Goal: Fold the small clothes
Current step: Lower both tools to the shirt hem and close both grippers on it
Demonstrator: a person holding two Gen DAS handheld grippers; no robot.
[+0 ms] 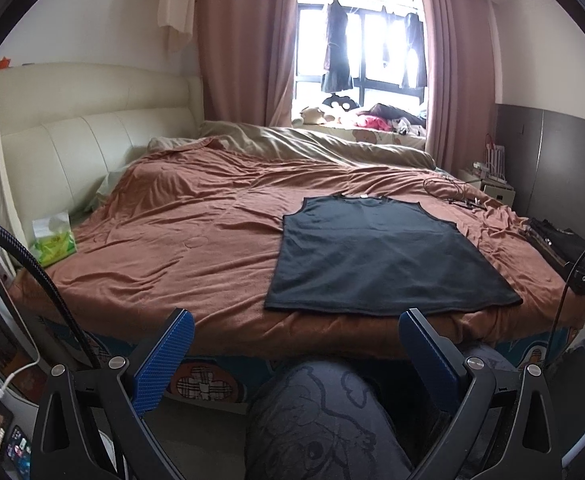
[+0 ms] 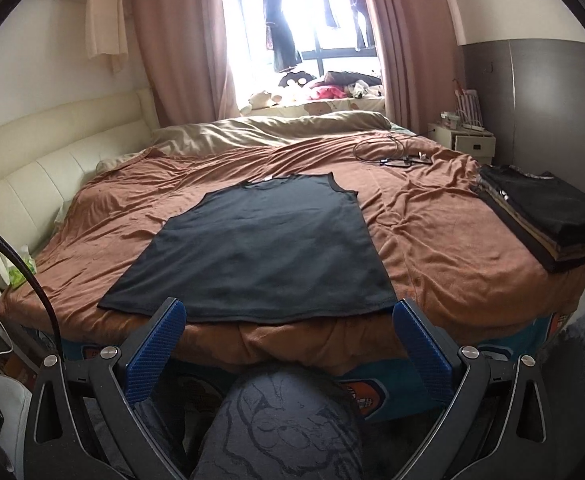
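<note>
Flat dark sleeveless top (image 2: 260, 248) on rumpled brown bedspread (image 2: 432, 248)

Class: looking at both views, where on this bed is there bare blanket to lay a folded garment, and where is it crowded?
Free: the wide brown blanket between the dark vest and the green tissue pack; a narrower strip between the vest and the folded clothes stack. Crowded: the far right, where cables lie, and the stack's corner.

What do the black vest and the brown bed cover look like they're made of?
Black vest: apparently a thin matte knit, cotton-like; it lies limp and flat, with a bound neckline. Brown bed cover: apparently soft brushed or microfibre fabric, matte, with many shallow creases.
</note>
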